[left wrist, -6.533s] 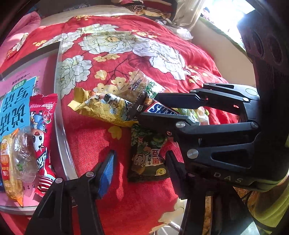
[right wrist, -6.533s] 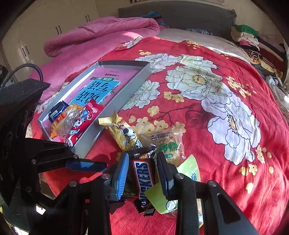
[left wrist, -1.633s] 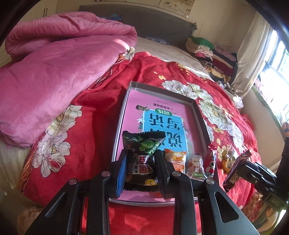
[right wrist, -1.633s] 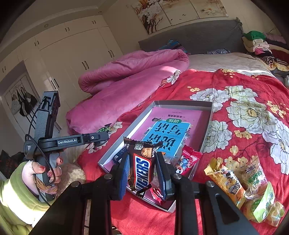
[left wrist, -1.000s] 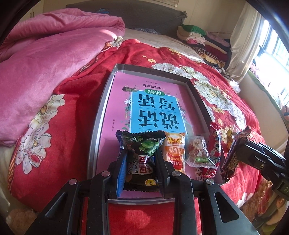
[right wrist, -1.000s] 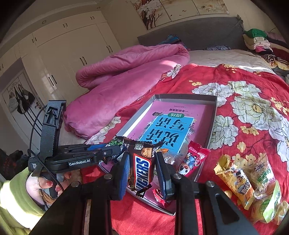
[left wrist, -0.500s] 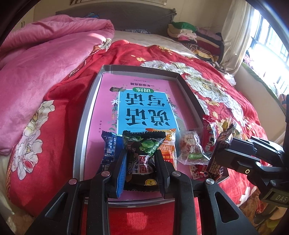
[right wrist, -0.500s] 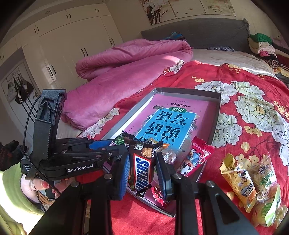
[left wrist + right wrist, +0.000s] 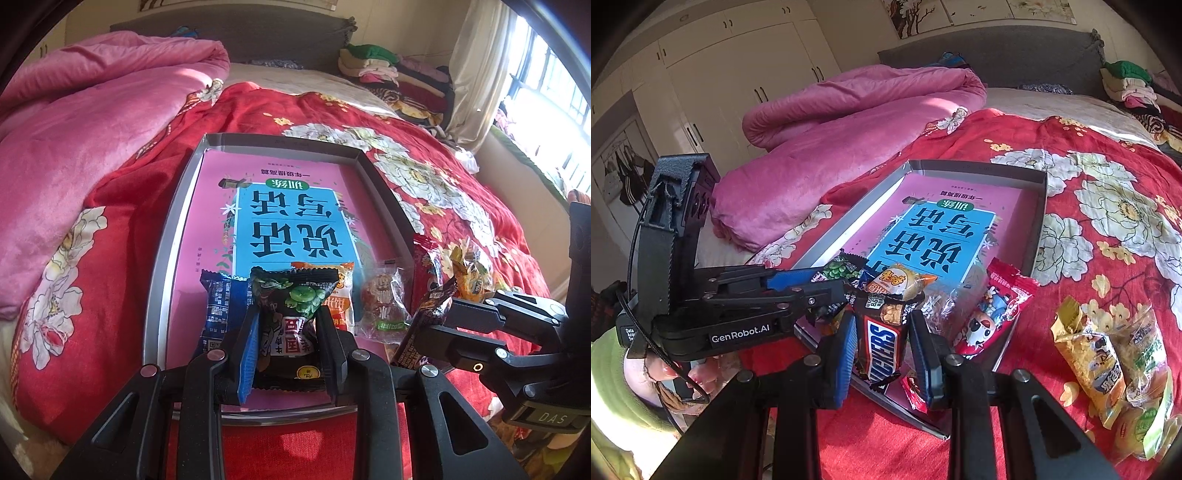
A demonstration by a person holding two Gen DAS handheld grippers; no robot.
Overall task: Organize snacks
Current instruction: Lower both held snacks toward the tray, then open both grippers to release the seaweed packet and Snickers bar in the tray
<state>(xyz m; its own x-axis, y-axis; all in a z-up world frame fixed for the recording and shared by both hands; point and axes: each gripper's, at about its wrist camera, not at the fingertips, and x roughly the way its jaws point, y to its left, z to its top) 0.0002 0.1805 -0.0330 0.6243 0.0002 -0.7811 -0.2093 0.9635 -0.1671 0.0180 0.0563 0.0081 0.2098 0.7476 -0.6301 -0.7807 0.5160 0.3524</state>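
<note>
The left gripper (image 9: 290, 341) pinches a black crinkle-edged snack packet printed with green peas (image 9: 291, 314) between its two pads, holding it upright over the near end of the shallow grey metal tray (image 9: 168, 236), whose floor is covered by a pink book with a blue title panel (image 9: 291, 218). Just left of this claw lies a dark blue foil packet (image 9: 221, 306); just right of it an orange-and-white packet (image 9: 341, 295), then a clear crinkly wrapper with a brown sweet (image 9: 384, 310). The right gripper (image 9: 882, 347) is clamped on a brown Snickers bar (image 9: 882, 343), held upright above the tray's near right corner (image 9: 1039, 206). Right of that claw a red cartoon-printed packet (image 9: 993, 314) leans over the tray's edge, and further right, on the red floral bedspread (image 9: 1108, 192), lie a yellow packet (image 9: 1089, 365) and clear bags with green print (image 9: 1145, 354), well apart from the tray.
</note>
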